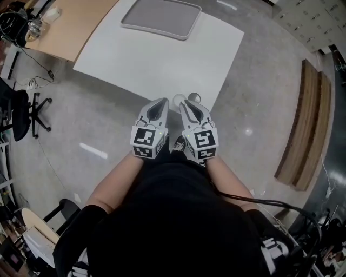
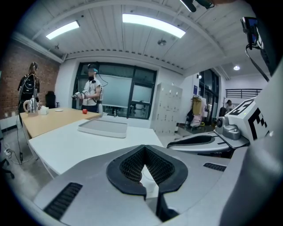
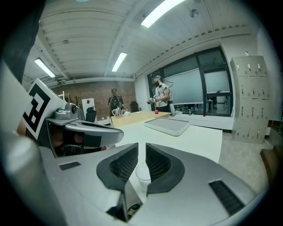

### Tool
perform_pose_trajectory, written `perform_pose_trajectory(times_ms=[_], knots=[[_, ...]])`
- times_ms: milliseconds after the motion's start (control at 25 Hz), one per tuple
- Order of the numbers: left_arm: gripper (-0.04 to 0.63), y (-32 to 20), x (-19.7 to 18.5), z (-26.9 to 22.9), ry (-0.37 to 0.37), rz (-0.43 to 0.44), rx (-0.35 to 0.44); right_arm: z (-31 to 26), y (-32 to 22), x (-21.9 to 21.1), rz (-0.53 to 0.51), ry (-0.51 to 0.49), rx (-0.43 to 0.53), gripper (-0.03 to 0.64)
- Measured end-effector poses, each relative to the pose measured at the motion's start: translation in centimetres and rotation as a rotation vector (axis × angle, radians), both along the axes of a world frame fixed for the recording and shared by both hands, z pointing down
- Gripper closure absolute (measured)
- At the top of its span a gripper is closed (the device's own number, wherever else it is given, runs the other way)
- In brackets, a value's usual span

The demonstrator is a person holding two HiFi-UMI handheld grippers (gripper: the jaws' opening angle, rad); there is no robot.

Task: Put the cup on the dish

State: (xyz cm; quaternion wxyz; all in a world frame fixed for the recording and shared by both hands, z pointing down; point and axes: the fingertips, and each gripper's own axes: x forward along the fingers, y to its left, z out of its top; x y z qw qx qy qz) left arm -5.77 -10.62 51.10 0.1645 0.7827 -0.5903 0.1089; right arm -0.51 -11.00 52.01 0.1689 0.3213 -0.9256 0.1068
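Left gripper (image 2: 143, 150): pads pressed together, empty.
Right gripper (image 3: 141, 150): closed to a narrow slit, nothing pinched.
Cup (image 3: 143, 176): clear; seen through that slit in right gripper view; at desk (image 1: 162, 65) near edge in head view.
Dish (image 1: 159, 19): grey, far end, well apart from cup.

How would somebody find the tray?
Find the big white table on the grey floor. At its far end, near the wooden table, lies the tray. It is the only flat grey rectangle there, with rounded corners and a pale raised rim.
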Motion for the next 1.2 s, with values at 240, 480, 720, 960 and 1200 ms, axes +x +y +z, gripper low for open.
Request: perform_pose_trajectory(times_ms=[240, 480, 720, 960, 1200], knots=[[0.588, -0.6, -0.4, 1.9, 0.004, 0.016, -0.032, 1.4, -0.5, -0.8, -0.004, 0.019, -0.014, 0.601], [0.588, -1.1, -0.4, 4.7, -0.002, 0.048, -0.070, 3.7, -0.9, -0.8, 0.011, 0.041, -0.055, 0.600], [0.588, -2.0, 0.0, 5.7, 0.005, 0.058, -0.090, 4.9, -1.5, -0.3, 0.014, 0.049, -0.090, 0.576], [0.588, -2.5, -0.3, 6.3, 0.009, 0.060, -0.098, 6.2, -1.3, -0.6, -0.001, 0.056, -0.129, 0.468], [0.588, -3.0, -0.6, 7.1, 0.011, 0.057, -0.114, 7.9, -1.5, -0.7, -0.015, 0.098, -0.177, 0.405]])
